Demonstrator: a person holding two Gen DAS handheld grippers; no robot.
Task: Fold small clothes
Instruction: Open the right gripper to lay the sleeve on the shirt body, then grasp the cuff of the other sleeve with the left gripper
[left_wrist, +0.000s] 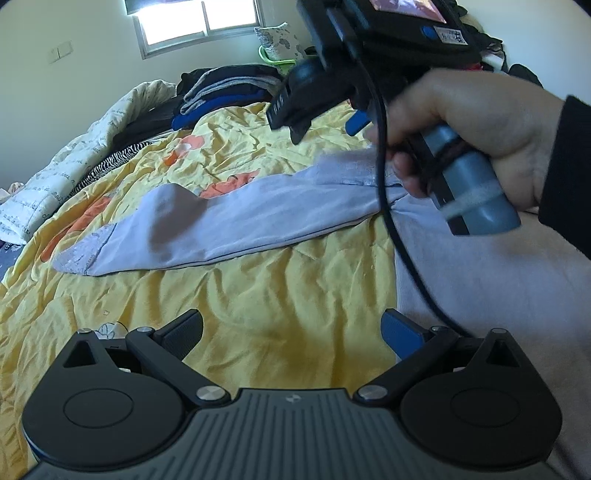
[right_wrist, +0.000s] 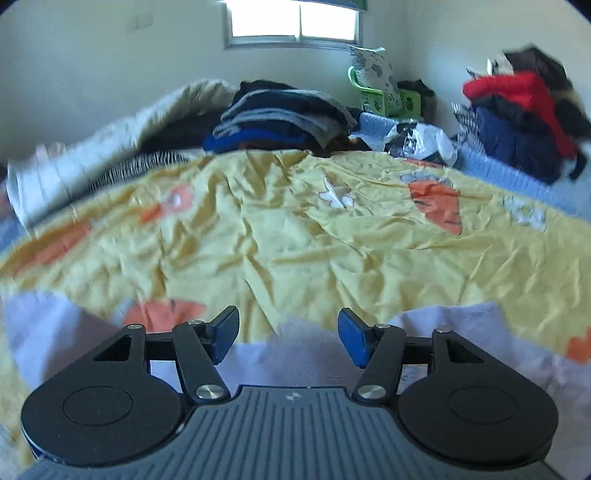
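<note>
A pale lilac garment (left_wrist: 240, 221) lies on the yellow bedspread (left_wrist: 277, 295), one long sleeve stretched toward the left and its body at the right (left_wrist: 461, 280). My left gripper (left_wrist: 291, 332) hovers open over bare bedspread just in front of that sleeve, holding nothing. A hand holds my right gripper (left_wrist: 325, 123) above the garment's far side, and its jaws stand apart. In the right wrist view the right gripper (right_wrist: 289, 334) is open and empty, with lilac cloth (right_wrist: 295, 362) beneath it.
A stack of folded dark, grey and blue clothes (right_wrist: 280, 114) sits at the far side of the bed. A white quilt (left_wrist: 55, 177) is bunched at the left. A green basket (right_wrist: 391, 99) and a heap of red and dark clothing (right_wrist: 517, 110) stand at the right.
</note>
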